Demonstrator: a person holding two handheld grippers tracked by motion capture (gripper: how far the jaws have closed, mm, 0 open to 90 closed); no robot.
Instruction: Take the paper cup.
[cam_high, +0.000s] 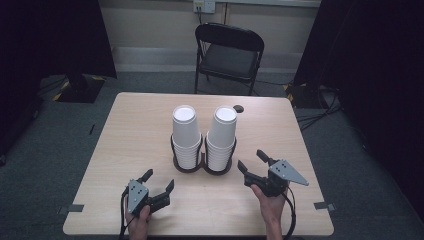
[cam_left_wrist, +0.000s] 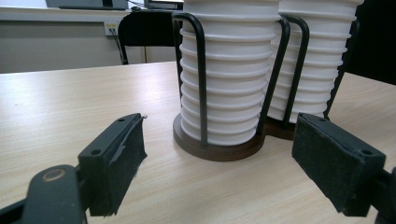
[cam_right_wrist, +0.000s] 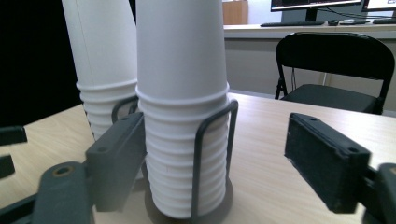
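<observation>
**High view: both claws open short of the cup stacks, approach step**

High view puts my left claw (cam_high: 159, 181) low on the worktop (cam_high: 125, 145), spread wide and holding nothing, aimed up at the left cup stack (cam_high: 185, 135). In the left gripper view that stack sits ahead, centred between the two pads and clear of both, its ribbed rims caged by the black wire holder (cam_left_wrist: 201, 79) on a dark round base. I judge this claw is parked and waiting, not yet committed.

Moving across, the two stacks stand side by side in the middle of the worktop, each in its own ring of the holder, the rings touching. The right cup stack (cam_high: 221, 137) leans slightly toward its neighbour at the top.

My right claw (cam_high: 252, 161) is just beside that right stack, jaws parted and empty. In the right gripper view the near stack (cam_right_wrist: 182, 107) stands between the pads; the left pad (cam_right_wrist: 119, 158) looks very close to the rims, but I cannot tell whether it touches. The other pad is well apart.

I read the step in hand as lining up to pull a cup from the right stack. The next move calls for raising the claw above the wire uprights to the smooth wall of the top cup, centring it, and closing gently so the paper does not crush, then lifting straight up while the holder stays put.
</observation>
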